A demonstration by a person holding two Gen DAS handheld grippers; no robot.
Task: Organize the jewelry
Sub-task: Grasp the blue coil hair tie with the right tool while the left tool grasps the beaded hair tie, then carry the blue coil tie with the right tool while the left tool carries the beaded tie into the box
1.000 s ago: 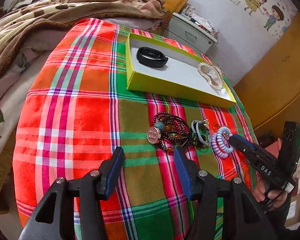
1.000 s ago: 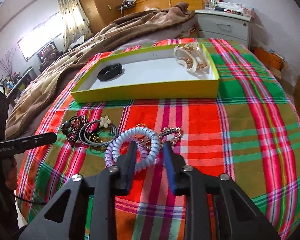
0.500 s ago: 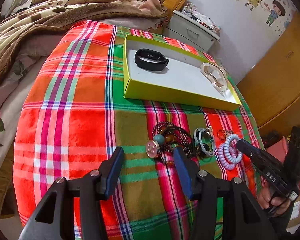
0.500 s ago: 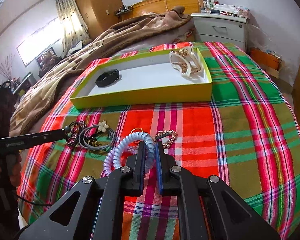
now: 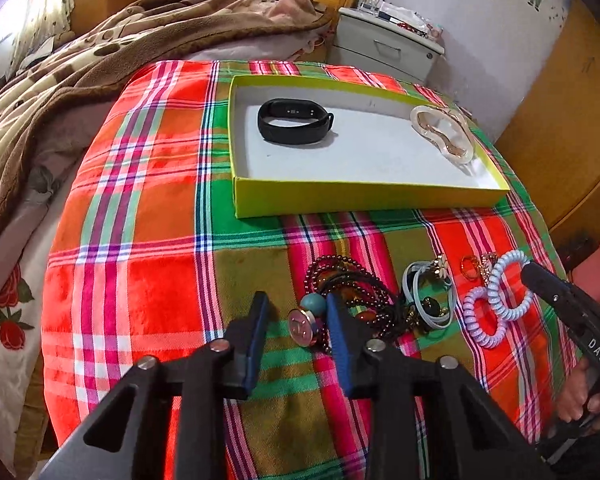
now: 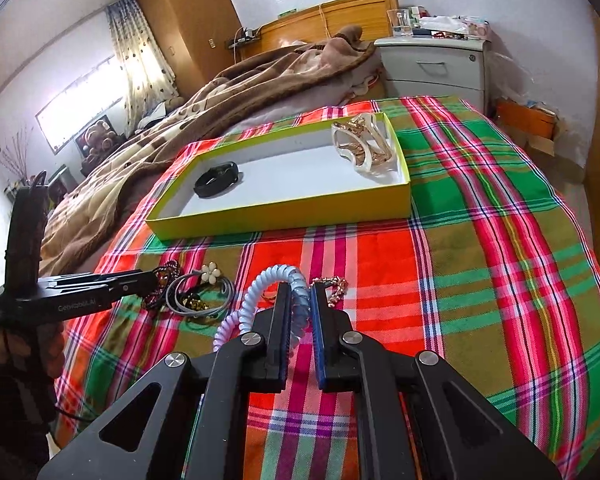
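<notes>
Right wrist view: your coil tie (image 6: 296,300) sits pinched between the right gripper (image 6: 298,300) jaws, its loop over the plaid worktop (image 6: 460,280). Your left gripper (image 5: 296,320) jaws stand apart around the pendant (image 5: 303,326), beads (image 5: 352,292) alongside, tray (image 5: 360,196) beyond.

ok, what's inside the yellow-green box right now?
In the box: a black fitness band at its left end, a cream-and-gold bangle cluster at its right. The near wall hides a floor strip.
</notes>
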